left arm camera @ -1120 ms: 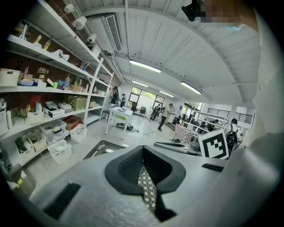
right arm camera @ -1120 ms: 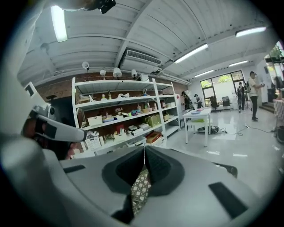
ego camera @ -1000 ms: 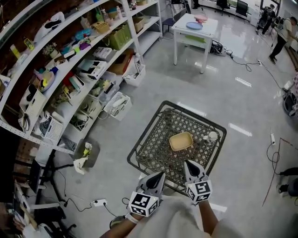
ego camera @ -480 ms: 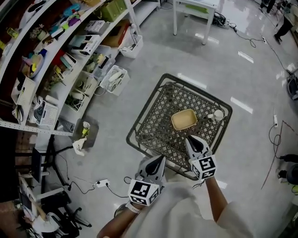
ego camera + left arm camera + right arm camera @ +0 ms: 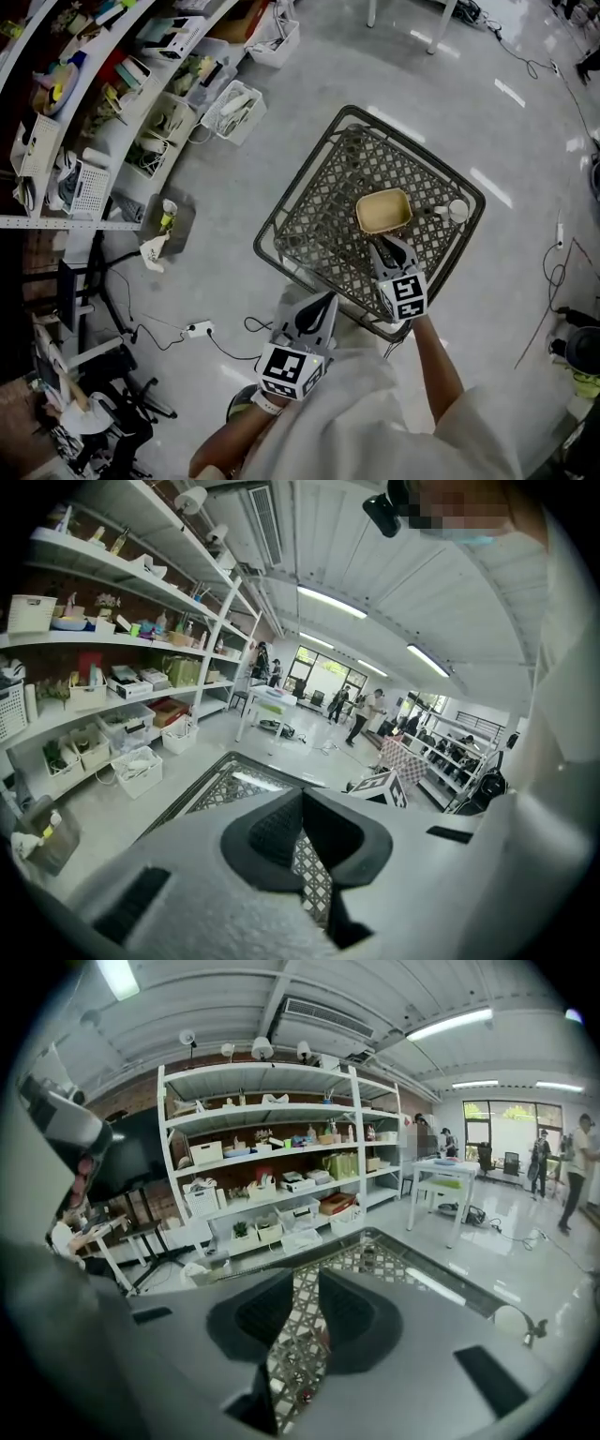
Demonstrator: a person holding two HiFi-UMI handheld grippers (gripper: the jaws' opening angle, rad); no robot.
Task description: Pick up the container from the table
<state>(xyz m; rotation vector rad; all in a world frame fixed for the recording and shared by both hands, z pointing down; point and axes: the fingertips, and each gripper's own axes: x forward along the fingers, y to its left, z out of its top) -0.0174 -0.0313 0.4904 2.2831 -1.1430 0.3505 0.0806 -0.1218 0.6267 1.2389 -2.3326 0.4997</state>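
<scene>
Shallow tan container (image 5: 383, 211), just ahead of the narrowly parted, empty right claw (image 5: 386, 248), judged light and rigid, near rim wall the likeliest hold; left claw (image 5: 323, 305) closed

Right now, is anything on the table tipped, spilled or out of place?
Nothing stands out. The container sits upright on the lattice table, apparently empty, with nothing spilled around it. A small white object stands apart from it.
</scene>
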